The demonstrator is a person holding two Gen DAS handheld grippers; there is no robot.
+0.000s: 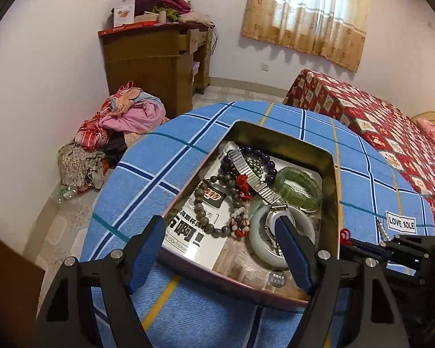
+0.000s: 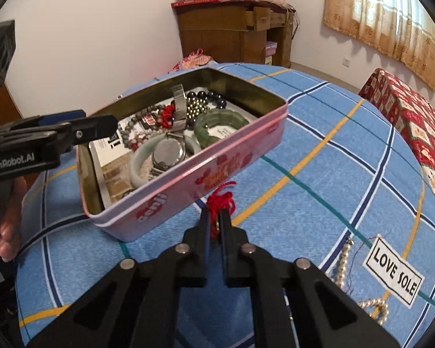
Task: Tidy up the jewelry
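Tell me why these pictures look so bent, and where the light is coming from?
Both views are fisheye, so the blue checked tablecloth bulges and the corners go black. In the left wrist view, daylight glows through the curtain, washing it out. In the right wrist view, the closed right gripper pinching the red cord looks sharp, while the tin lettering smears slightly.

The tin box [image 2: 188, 171] stood on the surface [image 2: 319, 150], and inside it lay a watch [image 2: 168, 150] on a bangle [image 2: 142, 159], with bead bracelets [image 1: 214, 203] behind them. Just in front of the box, the right gripper [image 2: 214, 220] gripped a knotted cord [image 2: 220, 200]. The left gripper [image 1: 223, 249] hung over the box's near end. To the right on the surface lay a label [image 2: 393, 271] and a pearl strand [image 2: 345, 261].
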